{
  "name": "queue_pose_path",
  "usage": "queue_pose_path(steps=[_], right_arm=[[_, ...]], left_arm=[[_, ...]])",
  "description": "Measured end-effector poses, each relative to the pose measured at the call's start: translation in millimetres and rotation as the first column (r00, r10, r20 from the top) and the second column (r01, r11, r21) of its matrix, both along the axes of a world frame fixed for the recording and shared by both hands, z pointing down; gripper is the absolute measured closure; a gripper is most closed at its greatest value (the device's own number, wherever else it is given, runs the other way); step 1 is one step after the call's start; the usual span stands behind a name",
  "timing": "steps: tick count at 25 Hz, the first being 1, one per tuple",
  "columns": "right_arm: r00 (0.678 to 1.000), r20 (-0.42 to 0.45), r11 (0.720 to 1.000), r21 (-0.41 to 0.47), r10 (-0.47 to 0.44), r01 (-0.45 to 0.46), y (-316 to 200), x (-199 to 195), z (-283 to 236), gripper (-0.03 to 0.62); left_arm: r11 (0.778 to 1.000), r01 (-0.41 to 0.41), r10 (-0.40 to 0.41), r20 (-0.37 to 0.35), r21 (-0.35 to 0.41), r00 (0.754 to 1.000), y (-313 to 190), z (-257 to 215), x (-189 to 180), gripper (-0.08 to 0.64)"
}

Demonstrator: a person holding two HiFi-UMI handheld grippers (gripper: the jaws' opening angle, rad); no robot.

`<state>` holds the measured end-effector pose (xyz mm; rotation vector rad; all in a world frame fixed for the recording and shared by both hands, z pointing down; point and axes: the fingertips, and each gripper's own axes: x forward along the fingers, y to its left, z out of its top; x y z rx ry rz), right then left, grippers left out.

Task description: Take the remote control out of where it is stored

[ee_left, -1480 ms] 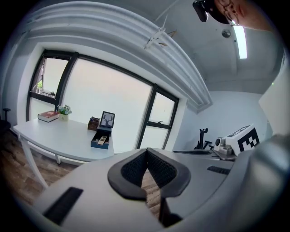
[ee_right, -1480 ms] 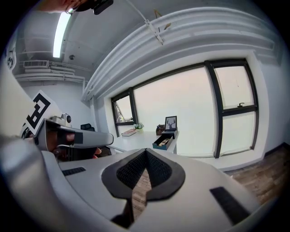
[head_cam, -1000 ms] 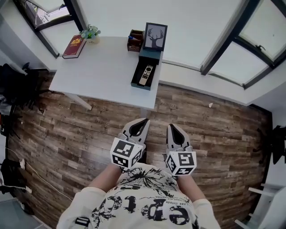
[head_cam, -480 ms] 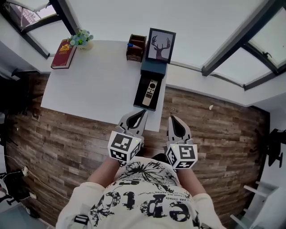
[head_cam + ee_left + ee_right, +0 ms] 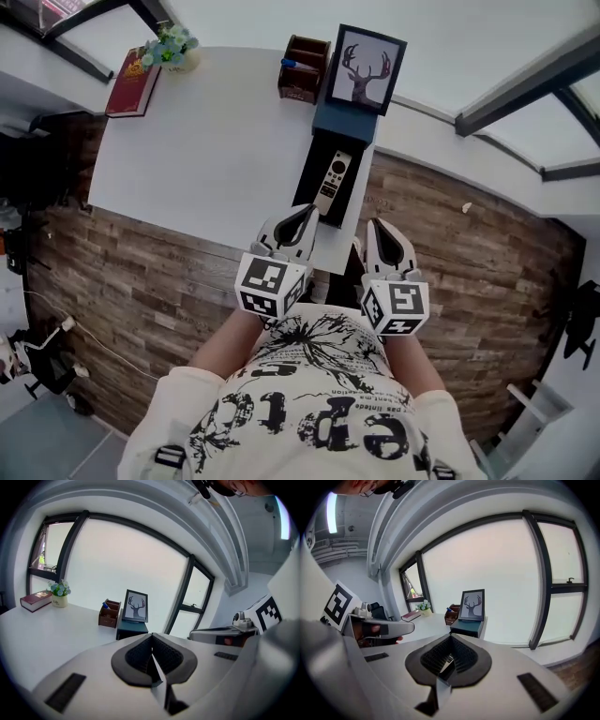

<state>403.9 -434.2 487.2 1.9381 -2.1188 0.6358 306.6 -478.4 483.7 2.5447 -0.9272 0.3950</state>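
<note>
- The remote control [image 5: 333,178] lies lengthwise in an open dark drawer [image 5: 310,176], which is pulled out toward the person from a dark teal box [image 5: 343,118] at the right end of the white desk [image 5: 206,150].
- A framed deer picture [image 5: 367,67] stands on the box, with a wooden organizer [image 5: 303,68] just beside it on the left.
- A red book [image 5: 132,81] and a small flower pot [image 5: 174,48] sit at the desk's far left corner, well apart from the drawer.
- The left tongs [image 5: 304,216] are pressed together with nothing between them. Their tip is above the desk's near edge, just short of the drawer's front end.
- The right tongs [image 5: 380,231] are also pressed together and empty. They hang over the wooden floor [image 5: 141,291] beside the desk's near right corner.
</note>
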Motion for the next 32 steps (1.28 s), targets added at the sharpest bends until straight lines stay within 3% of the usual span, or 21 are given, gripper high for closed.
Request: queue_pose_path(steps=[4, 12, 16, 19, 24, 27, 32], right_arm=[[0.997, 0.000, 0.997, -0.015, -0.073, 0.072, -22.9, 14.0, 3.5, 0.591], [0.984, 0.048, 0.975, -0.129, -0.173, 0.178, -44.0, 36.3, 54.3, 0.591], [0.979, 0.074, 0.964, -0.174, -0.190, 0.201, -51.6, 47.2, 74.6, 0.591], [0.978, 0.084, 0.960, -0.188, -0.193, 0.206, -60.9, 59.0, 81.7, 0.591], [0.980, 0.092, 0.960, -0.202, -0.178, 0.194, -71.8, 79.8, 91.0, 0.591], [0.980, 0.098, 0.959, -0.210, -0.172, 0.189, -76.3, 89.4, 94.3, 0.591], [0.981, 0.098, 0.957, -0.219, -0.170, 0.188, -78.4, 101.7, 94.9, 0.591]], left_arm=[[0.998, 0.024, -0.022, 0.026, -0.056, 0.999, -13.9, 18.7, 16.2, 0.550], [0.978, 0.065, -0.027, 0.189, -0.197, 0.982, -36.4, 90.1, 35.3, 0.547], [0.966, 0.094, -0.032, 0.247, -0.242, 0.969, -38.8, 114.2, 42.2, 0.436], [0.958, 0.105, -0.022, 0.297, -0.266, 0.955, -45.5, 128.5, 46.8, 0.386], [0.958, 0.086, 0.026, 0.383, -0.272, 0.923, -59.4, 142.8, 58.1, 0.362], [0.944, 0.085, 0.063, 0.428, -0.318, 0.902, -63.7, 157.8, 64.4, 0.312], [0.924, 0.102, 0.096, 0.482, -0.368, 0.871, -64.7, 184.2, 66.8, 0.305]])
